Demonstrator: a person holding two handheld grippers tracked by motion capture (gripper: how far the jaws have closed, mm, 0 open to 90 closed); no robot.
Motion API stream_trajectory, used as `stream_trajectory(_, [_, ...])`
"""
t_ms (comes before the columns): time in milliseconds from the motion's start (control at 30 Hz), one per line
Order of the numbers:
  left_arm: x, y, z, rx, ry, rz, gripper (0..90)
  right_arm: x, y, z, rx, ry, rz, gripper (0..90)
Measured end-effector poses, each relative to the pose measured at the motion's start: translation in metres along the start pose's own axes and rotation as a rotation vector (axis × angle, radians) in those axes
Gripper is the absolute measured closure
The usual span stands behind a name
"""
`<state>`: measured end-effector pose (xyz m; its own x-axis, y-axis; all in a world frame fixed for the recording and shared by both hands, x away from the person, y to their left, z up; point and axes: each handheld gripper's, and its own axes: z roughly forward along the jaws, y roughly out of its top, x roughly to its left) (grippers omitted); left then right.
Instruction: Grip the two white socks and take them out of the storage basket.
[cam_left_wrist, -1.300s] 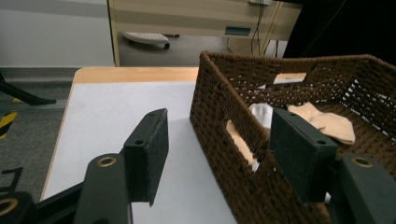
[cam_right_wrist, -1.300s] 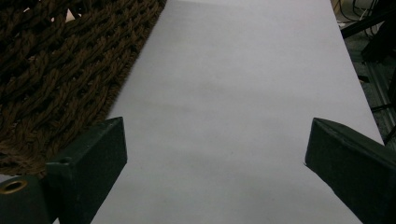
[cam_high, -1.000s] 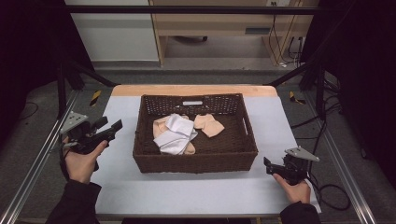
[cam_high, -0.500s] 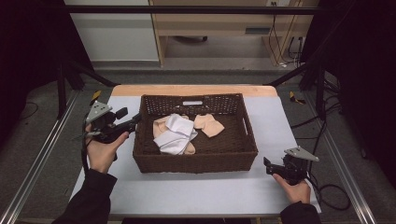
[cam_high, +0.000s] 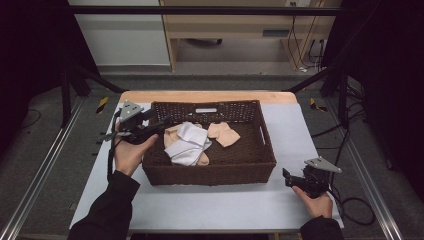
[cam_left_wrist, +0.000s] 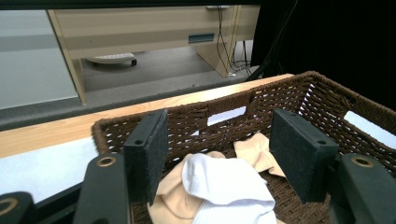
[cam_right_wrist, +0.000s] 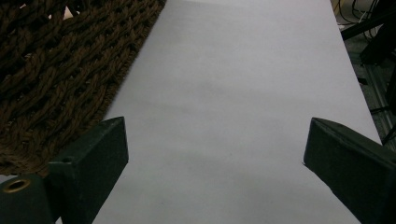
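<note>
1. One left gripper (cam_high: 159, 126) hangs over the basket's (cam_high: 210, 172) left rim, jaws wide apart.
2. Socks, white (cam_high: 187, 145) and tan (cam_high: 224, 134), lie inside (toward its left side).
3. Right gripper (cam_high: 287, 176) sits near the table's (cam_high: 210, 205) front right corner, jaws apart.

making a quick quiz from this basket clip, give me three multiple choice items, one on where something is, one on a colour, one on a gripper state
1. Where is the left gripper?
A. at the left rim of the basket
B. flat on the table near its right edge
C. under the table

2. What colour is the cloth lying on top of the pile in the basket?
A. red
B. white
C. black

3. How do the jaws of the right gripper stand?
A. shut on a cloth
B. shut on the basket rim
C. open, holding nothing

Answers: 1 A, the high view shows it at the left rim. 2 B, it lies white over beige pieces. 3 C, the right gripper view shows bare table between the jaws.
</note>
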<state>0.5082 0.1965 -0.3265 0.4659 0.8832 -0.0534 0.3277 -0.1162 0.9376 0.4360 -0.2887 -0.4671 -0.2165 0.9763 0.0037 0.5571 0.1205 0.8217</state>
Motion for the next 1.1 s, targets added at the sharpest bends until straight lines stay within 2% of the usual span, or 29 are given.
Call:
stream_trajectory(267, [-0.015, 0.004, 0.026, 0.025, -0.008, 0.031, 35.9, 0.000, 0.000, 0.000, 0.002, -0.001, -0.007, 7.3])
stream_trajectory(367, [-0.019, 0.003, 0.037, 0.028, -0.018, 0.022, 35.6, 0.000, 0.000, 0.000, 0.001, -0.003, -0.008, 7.4])
stream_trajectory(433, [-0.021, 0.002, 0.044, 0.035, -0.016, 0.030, 35.4, 0.000, 0.000, 0.001, 0.004, -0.002, -0.008, 7.6])
stream_trajectory(833, [-0.030, -0.013, 0.080, 0.104, -0.017, 0.058, 36.2, 0.000, 0.000, 0.001, 0.006, -0.008, -0.015, 7.9])
stream_trajectory(1100, [-0.032, -0.032, 0.103, 0.173, -0.017, 0.062, 38.8, 0.000, 0.000, 0.002, 0.005, -0.008, -0.013, 8.1])
